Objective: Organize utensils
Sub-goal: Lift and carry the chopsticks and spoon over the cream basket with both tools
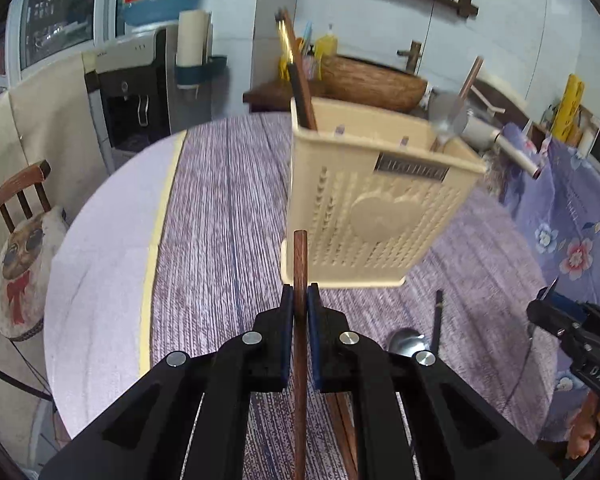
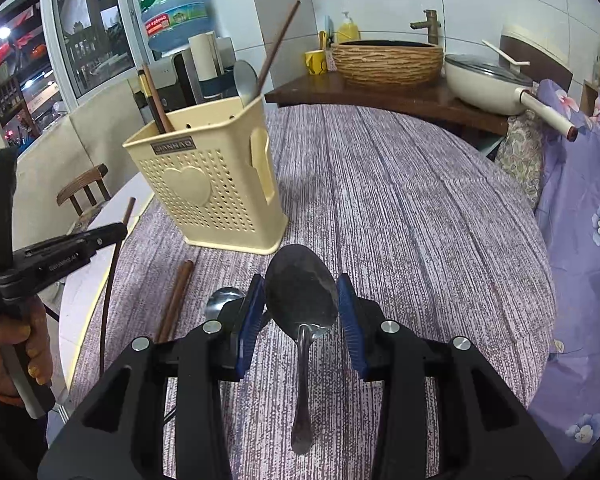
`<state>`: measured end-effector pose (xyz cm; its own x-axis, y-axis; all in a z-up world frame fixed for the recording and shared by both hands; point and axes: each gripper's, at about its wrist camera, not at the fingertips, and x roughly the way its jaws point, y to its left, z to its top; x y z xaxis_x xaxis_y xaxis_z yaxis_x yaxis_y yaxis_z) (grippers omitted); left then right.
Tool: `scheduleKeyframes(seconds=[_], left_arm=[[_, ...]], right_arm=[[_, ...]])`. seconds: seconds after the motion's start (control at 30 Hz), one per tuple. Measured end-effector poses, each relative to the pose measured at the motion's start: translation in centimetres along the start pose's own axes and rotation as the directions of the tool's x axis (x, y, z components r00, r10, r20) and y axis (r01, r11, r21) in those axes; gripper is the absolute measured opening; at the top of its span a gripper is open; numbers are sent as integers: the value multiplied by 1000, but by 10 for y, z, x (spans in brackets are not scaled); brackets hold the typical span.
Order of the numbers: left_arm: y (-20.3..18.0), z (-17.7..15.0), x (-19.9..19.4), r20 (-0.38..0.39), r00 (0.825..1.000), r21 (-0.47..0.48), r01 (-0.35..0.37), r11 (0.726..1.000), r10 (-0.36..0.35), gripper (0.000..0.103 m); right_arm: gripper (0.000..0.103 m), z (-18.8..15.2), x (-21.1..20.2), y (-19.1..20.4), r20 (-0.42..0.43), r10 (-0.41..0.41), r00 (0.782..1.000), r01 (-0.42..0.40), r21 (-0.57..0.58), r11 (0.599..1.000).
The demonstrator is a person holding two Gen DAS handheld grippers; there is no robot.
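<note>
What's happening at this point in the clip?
A person is sorting utensils into a cream holder on the table. The left gripper is shut on a brown chopstick in front of the holder. The right gripper is open around a metal spoon lying on the cloth, not yet gripped. The holder already has chopsticks and a spoon; two chopsticks and another spoon lie loose.

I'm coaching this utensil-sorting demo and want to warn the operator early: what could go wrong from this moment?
1. The left gripper pinches a single chopstick partway along; it may pivot and miss the holder.
2. The right gripper is open around the spoon at its wide bowl; closing there might squirt it out.
3. The holder looks light and perforated; a bump could tip it with its utensils.
</note>
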<state>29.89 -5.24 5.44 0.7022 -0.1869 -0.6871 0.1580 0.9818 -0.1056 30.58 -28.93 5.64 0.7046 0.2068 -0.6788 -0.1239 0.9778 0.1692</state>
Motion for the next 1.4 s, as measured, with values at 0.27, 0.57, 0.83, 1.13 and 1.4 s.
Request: scheduleKeyframes(seconds=[0.27,0.57,0.83,1.13,1.4], left_arm=[[-2,16,-44,139,990,9,21,1000,-22,8],[0,13,-53,181,983,3,15,1000,-15,8],[0,11,-61,198,980,5,27,1000,-28,8],[-2,19,-74,223,974,18,45,999,-48,8],[0,41,-91,261,963,19,71,997,-74,8]], right_arm=[[38,1,-22,11,22,6,1000,-6,-10,1000],[37,0,-24,9,36,18,999,-18,-1,1000],[37,2,-28,9,48,31,998,-31,-1,1000],[37,11,-35,15,56,69,996,-68,-17,998],[37,36,-52,28,115,108,987,-106,-29,994]])
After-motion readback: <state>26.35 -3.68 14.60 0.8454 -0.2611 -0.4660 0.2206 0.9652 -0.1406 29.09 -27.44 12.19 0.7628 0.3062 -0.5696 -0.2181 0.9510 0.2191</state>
